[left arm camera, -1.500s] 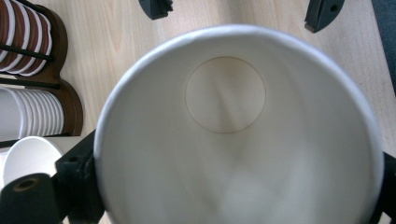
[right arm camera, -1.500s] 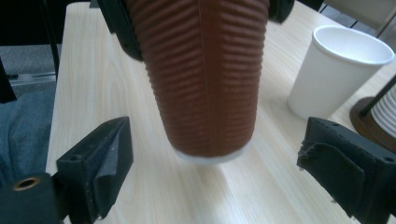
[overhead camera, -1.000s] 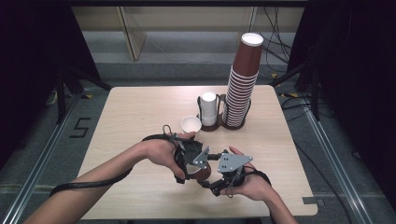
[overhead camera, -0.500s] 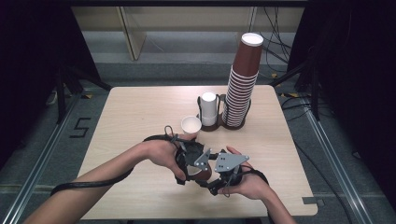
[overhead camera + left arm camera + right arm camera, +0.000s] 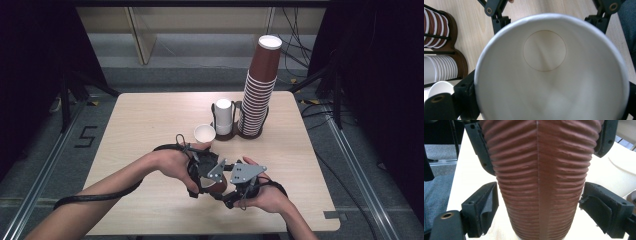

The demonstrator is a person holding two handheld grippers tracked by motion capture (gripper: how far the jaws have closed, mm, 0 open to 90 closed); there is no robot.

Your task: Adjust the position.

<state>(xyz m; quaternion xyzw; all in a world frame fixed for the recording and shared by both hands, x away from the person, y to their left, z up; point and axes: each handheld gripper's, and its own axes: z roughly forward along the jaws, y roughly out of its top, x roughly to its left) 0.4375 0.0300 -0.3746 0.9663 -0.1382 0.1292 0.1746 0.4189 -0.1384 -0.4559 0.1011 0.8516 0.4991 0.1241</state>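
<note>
Cup [image 5: 216,186] between my two claws, low over the near middle of the table [image 5: 150,120]: a brown ribbed paper cup with a white inside. My left claw [image 5: 202,170] has it near the rim; in the left gripper view the white mouth [image 5: 551,67] faces the camera and my black jaws sit against its left and right sides, so I am grasping the cup there. My right claw [image 5: 240,182] comes at it from the right. In the right gripper view the ribbed brown wall [image 5: 539,182] stands between my jaws, with the pads [image 5: 482,211] close at either side lower down, but I cannot tell whether they press on it or stand just clear. The other claw's jaws show higher up on the same cup, touching the wall.

Farther off, near the table's middle, a single white cup [image 5: 204,133] stands open end up. Just behind it to the right is a dark holder [image 5: 235,135] with a short stack of white cups [image 5: 223,115] and, beside that on the right, a tall stack of brown cups [image 5: 260,90].
</note>
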